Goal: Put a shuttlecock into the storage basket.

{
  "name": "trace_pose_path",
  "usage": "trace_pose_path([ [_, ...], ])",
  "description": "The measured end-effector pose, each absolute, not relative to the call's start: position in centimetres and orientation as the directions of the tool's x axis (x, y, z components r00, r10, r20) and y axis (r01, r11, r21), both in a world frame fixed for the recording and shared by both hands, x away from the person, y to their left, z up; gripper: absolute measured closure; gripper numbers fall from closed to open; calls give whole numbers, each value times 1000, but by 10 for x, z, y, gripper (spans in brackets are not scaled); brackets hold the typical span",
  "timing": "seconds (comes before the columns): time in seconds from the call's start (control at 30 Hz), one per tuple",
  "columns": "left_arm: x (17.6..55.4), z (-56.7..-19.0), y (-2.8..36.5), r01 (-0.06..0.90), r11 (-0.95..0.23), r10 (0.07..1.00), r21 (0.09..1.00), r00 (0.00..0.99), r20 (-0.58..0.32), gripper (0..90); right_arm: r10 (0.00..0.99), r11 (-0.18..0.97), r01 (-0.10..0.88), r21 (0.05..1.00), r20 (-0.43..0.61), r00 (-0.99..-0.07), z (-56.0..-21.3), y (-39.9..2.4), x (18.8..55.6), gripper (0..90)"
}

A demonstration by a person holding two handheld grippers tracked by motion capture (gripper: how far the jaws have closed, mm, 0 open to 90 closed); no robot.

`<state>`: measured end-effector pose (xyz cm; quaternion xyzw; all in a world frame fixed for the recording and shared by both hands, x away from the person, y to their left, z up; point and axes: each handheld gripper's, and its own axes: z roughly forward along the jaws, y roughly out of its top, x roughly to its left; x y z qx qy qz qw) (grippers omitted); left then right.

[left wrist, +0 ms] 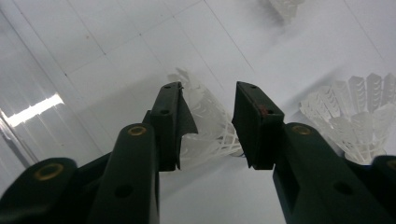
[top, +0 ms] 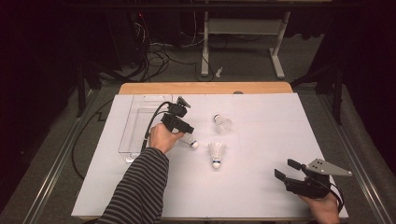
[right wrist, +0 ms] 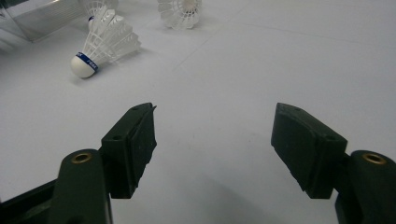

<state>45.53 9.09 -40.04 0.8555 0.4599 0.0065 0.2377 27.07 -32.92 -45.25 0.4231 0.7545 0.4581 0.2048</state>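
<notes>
The left gripper (left wrist: 208, 126) is set with its jaws part-closed around a shuttlecock (left wrist: 210, 126) lying on the white table (top: 261, 186) beside the clear tray (top: 135, 121), pads seemingly not yet pressing (the light, easily crushed feather skirt is better taken gently, near the cork).

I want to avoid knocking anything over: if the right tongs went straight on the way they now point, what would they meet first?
Probably bare table sheet at first; the right tongs stand open with nothing between them. The blue-banded shuttlecock lies left of that line, so it looks clear, though depth is uncertain.
</notes>
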Motion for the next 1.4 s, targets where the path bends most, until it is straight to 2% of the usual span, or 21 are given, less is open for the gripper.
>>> trace_pose_path([
  [0.33, 455, -401, 89, 776, -477, 768, 413, 596, -233, 759, 826, 221, 450, 865, 80, -558, -453, -329, 271, 313],
  [0.47, 454, -400, 90, 769, -484, 751, 418, 610, -253, 826, 826, 222, 452, 864, 80, -558, -453, -329, 271, 313],
  [0.63, 453, -399, 90, 766, -487, 744, 420, 616, -259, 860, 826, 224, 451, 864, 77, -559, -453, -329, 271, 313],
  [0.9, 452, -397, 88, 761, -489, 725, 426, 626, -287, 890, 826, 226, 452, 863, 76, -558, -453, -329, 271, 313],
  [1.4, 448, -395, 86, 746, -500, 707, 440, 645, -290, 894, 826, 229, 454, 861, 75, -559, -453, -328, 271, 313],
])
